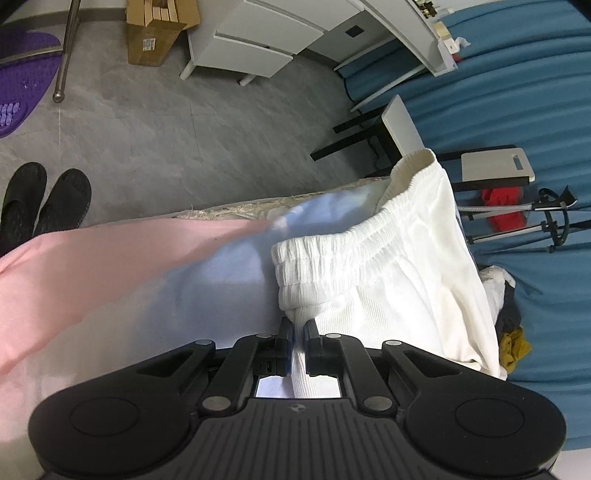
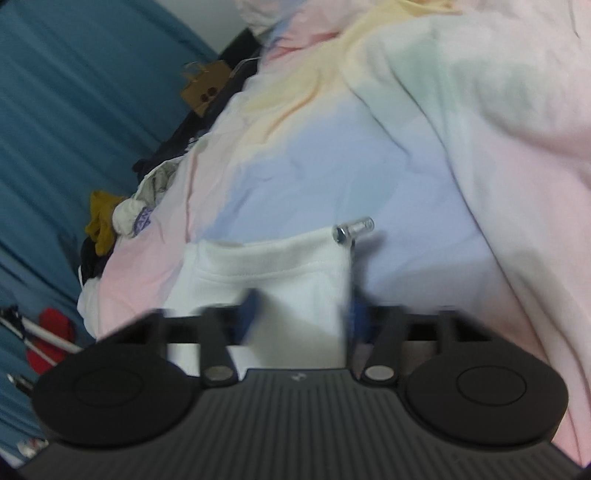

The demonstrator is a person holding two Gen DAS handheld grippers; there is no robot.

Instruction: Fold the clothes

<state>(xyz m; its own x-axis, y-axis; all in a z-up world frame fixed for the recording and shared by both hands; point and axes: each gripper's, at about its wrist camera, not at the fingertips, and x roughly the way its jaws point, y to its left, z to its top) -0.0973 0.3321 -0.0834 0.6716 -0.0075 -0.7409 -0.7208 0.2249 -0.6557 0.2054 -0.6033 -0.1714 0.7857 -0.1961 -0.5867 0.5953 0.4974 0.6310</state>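
Observation:
White ribbed shorts [image 1: 388, 266] with an elastic waistband lie on a pastel pink-and-blue sheet [image 1: 110, 273]. My left gripper [image 1: 298, 328] is shut on a pinch of the white fabric just below the waistband. In the right wrist view, a hemmed end of the white shorts [image 2: 273, 280] lies between the wide-apart fingers of my right gripper [image 2: 303, 314], which is open. This view is motion-blurred. A small metal cord tip [image 2: 352, 229] sticks out at the corner of the hem.
Pastel sheet [image 2: 369, 155] covers the bed. A pile of other clothes [image 2: 110, 221] sits at the bed's edge by the blue curtain [image 2: 74, 92]. Grey floor [image 1: 184, 129] with black slippers [image 1: 44, 199], a white cabinet [image 1: 258, 40], a cardboard box [image 1: 155, 33], a stool [image 1: 399, 125].

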